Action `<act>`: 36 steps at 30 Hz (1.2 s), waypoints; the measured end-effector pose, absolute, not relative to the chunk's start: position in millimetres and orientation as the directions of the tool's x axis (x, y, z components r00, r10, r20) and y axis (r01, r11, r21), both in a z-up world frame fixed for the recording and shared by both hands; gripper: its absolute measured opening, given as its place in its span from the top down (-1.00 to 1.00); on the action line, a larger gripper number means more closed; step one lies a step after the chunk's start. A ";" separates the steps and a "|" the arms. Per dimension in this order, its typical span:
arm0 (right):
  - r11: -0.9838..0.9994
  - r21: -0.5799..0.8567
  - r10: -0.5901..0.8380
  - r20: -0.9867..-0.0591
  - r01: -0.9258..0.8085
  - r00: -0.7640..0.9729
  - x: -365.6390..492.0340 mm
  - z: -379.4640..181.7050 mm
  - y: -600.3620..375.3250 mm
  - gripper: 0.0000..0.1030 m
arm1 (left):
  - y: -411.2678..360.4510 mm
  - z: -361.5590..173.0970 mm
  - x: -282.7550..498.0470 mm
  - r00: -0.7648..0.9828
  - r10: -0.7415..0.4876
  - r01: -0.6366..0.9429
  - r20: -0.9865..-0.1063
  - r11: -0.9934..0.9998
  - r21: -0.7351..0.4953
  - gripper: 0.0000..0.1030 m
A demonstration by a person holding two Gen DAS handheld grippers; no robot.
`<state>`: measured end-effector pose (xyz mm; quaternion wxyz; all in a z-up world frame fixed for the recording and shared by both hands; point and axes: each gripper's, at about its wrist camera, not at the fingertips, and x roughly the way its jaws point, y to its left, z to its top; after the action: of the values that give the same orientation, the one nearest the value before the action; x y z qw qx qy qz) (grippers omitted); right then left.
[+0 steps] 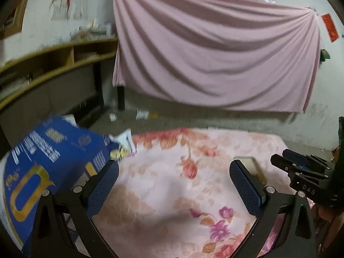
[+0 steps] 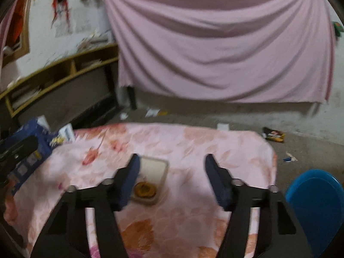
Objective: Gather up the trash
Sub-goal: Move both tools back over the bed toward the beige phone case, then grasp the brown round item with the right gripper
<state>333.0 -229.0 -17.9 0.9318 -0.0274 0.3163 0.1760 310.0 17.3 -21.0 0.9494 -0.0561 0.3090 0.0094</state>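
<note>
both my tongs, left (image 1: pixel 174 173) and right (image 2: pixel 172 167), spread; light, stiff tray (image 2: pixel 150 180) at frame centre, best pinched by its rim.

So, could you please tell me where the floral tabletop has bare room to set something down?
The floral cloth lies bare right of the clear food tray, out to the far right corner. It is crowded at the left edge, where the blue carton lies.

Blue carton (image 1: pixel 43 172) cut off left
</note>
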 end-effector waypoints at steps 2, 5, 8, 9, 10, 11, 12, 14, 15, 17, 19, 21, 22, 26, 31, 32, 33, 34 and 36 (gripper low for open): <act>0.919 0.058 0.338 -0.623 -0.390 0.705 333.2 -21.6 -222.5 0.22 | 21.4 -29.3 314.6 0.781 -0.028 -0.063 -0.624 0.990 -0.123 -0.96; 0.893 0.060 0.369 -0.666 -0.446 0.648 337.5 -29.1 -211.7 0.30 | 24.7 -36.2 318.0 0.755 -0.033 -0.073 -0.655 0.988 -0.134 -0.96; 0.870 0.061 0.378 -0.718 -0.488 0.584 343.6 -40.0 -200.4 0.31 | 26.3 -38.9 319.6 0.744 -0.037 -0.078 -0.667 0.987 -0.141 -0.96; 0.866 0.060 0.375 -0.735 -0.497 0.565 345.9 -43.7 -197.6 0.31 | 26.7 -38.7 319.7 0.743 -0.040 -0.078 -0.668 0.986 -0.146 -0.96; 0.862 0.058 0.369 -0.752 -0.503 0.546 348.7 -47.8 -194.2 0.32 | 26.5 -38.9 319.8 0.742 -0.043 -0.077 -0.669 0.986 -0.150 -0.96; 0.859 0.058 0.363 -0.770 -0.508 0.525 351.5 -51.8 -190.9 0.32 | 25.9 -39.2 320.1 0.740 -0.046 -0.076 -0.671 0.986 -0.151 -0.96; 0.858 0.055 0.356 -0.781 -0.511 0.514 353.2 -54.0 -188.4 0.33 | 25.9 -37.6 321.0 0.738 -0.047 -0.075 -0.673 0.986 -0.151 -0.96; 0.856 0.049 0.343 -0.799 -0.515 0.494 355.2 -58.4 -185.0 0.48 | 23.5 -39.0 322.5 0.735 -0.051 -0.066 -0.676 0.987 -0.146 -0.96; 0.856 0.045 0.336 -0.805 -0.515 0.489 355.6 -59.8 -183.7 0.50 | 22.3 -39.1 323.1 0.734 -0.053 -0.063 -0.677 0.987 -0.145 -0.96; 0.855 0.045 0.336 -0.807 -0.517 0.486 354.6 -59.8 -183.7 0.60 | 20.8 -40.4 323.4 0.731 -0.056 -0.055 -0.680 0.989 -0.141 -0.96; 0.852 0.057 0.347 -0.805 -0.520 0.481 353.5 -59.2 -184.7 0.70 | 19.3 -42.3 324.7 0.727 -0.060 -0.048 -0.685 0.989 -0.137 -0.96; 0.849 0.073 0.362 -0.802 -0.523 0.476 352.7 -59.2 -186.2 0.70 | 19.0 -43.4 325.7 0.722 -0.063 -0.045 -0.689 0.989 -0.138 -0.96; 0.849 0.078 0.366 -0.800 -0.522 0.475 352.1 -59.1 -186.9 0.70 | 18.9 -43.7 326.3 0.720 -0.066 -0.043 -0.691 0.989 -0.139 -0.96; 0.850 0.099 0.379 -0.798 -0.518 0.469 354.7 -58.5 -189.1 0.70 | 18.6 -47.0 330.1 0.704 -0.069 -0.042 -0.707 0.989 -0.138 -0.96; 0.851 0.139 0.401 -0.794 -0.506 0.457 357.5 -56.0 -199.7 0.57 | 20.7 -55.0 337.5 0.666 -0.069 -0.052 -0.743 0.989 -0.138 -0.96; 0.853 0.142 0.402 -0.793 -0.502 0.458 357.8 -55.3 -201.7 0.50 | 21.1 -56.3 337.9 0.662 -0.071 -0.053 -0.747 0.989 -0.141 -0.96; 0.852 0.147 0.406 -0.791 -0.502 0.457 358.1 -54.9 -201.9 0.49 | 22.0 -57.5 338.5 0.657 -0.073 -0.055 -0.750 0.988 -0.145 -0.96; 0.851 0.151 0.410 -0.790 -0.503 0.456 358.4 -55.0 -200.7 0.46 | 22.9 -58.6 339.2 0.653 -0.076 -0.057 -0.754 0.987 -0.149 -0.96; 0.850 0.154 0.412 -0.789 -0.503 0.455 359.2 -55.1 -199.8 0.46 | 23.7 -60.3 339.5 0.649 -0.079 -0.058 -0.757 0.986 -0.153 -0.96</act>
<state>359.2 -199.8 -55.1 0.8514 -0.0511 0.4475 0.2688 339.5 23.7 -60.3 0.9043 -0.0821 0.4190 -0.0059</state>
